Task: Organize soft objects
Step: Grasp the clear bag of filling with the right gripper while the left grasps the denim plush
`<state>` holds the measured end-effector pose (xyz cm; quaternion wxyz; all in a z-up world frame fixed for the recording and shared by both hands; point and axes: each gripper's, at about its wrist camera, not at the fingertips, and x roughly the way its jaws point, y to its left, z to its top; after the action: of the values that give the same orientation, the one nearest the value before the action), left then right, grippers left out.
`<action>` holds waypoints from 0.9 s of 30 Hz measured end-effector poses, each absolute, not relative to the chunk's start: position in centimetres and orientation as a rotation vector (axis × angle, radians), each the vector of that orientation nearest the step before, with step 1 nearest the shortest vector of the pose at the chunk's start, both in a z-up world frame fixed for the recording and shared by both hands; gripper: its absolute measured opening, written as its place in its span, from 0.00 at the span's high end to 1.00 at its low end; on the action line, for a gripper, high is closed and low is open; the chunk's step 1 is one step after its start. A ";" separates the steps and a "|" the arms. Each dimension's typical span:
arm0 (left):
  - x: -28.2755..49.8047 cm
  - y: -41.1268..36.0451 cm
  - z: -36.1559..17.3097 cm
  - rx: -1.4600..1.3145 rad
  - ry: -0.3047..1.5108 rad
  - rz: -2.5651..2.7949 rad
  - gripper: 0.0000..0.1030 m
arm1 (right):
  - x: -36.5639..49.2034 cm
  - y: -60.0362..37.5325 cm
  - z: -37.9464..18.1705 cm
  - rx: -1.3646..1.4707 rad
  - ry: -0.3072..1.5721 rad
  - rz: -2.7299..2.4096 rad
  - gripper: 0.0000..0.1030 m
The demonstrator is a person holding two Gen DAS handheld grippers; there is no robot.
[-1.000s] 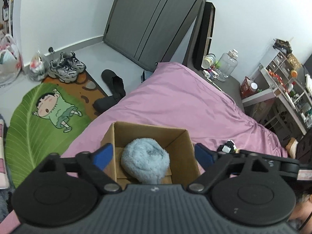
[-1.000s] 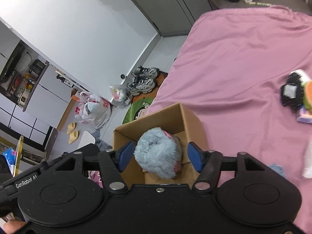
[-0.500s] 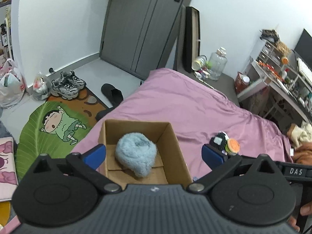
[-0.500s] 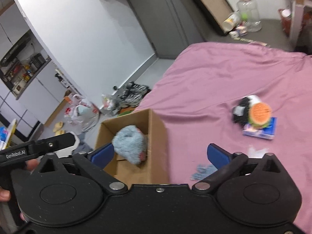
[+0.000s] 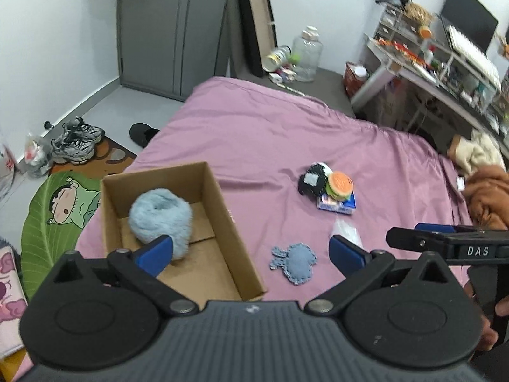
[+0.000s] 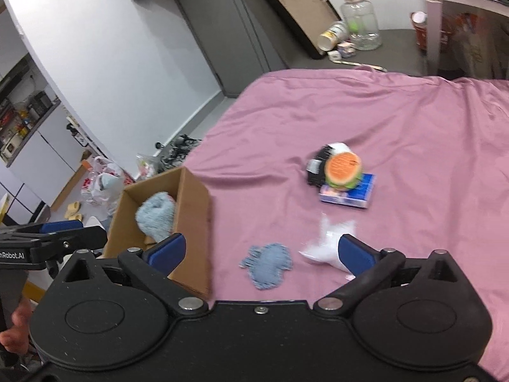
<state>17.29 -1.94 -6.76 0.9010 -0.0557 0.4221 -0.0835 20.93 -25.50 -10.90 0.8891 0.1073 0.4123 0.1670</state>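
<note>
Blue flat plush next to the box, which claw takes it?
Probably right. The right claw is open with the flat blue plush centred between its fingers; the left claw straddles the box wall, plush off to one side.

A lived-in bedroom in a home.
Ahead of the hand-held gripper (image 5: 249, 250) a bed (image 5: 286, 133) under a pink sheet filled most of the room. To its left, sneakers (image 5: 78, 141) and a cartoon leaf-shaped rug (image 5: 51, 210) lay on the grey floor before a grey wardrobe (image 5: 171, 28). Far to its right stood a cluttered desk (image 5: 423, 67) with a monitor (image 5: 469, 16), and a clear jar (image 5: 307, 54) sat on a low stand beyond the bed.
</note>
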 end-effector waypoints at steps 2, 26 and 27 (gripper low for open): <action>17.6 -2.8 -7.1 -0.098 0.892 -0.158 0.00 | 20.9 -26.5 -11.3 0.227 0.870 0.339 0.00; 23.9 -11.1 -12.9 -0.004 1.057 -0.309 0.14 | 23.7 -33.7 -17.1 0.363 1.005 0.321 0.09; 24.4 -11.3 -13.6 0.003 1.084 -0.314 0.16 | 23.9 -33.7 -17.4 0.369 1.012 0.323 0.10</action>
<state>24.38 -11.31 -13.58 0.8450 0.0016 0.5136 -0.1489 23.92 -33.72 -17.41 0.8459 0.1751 0.4799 0.1533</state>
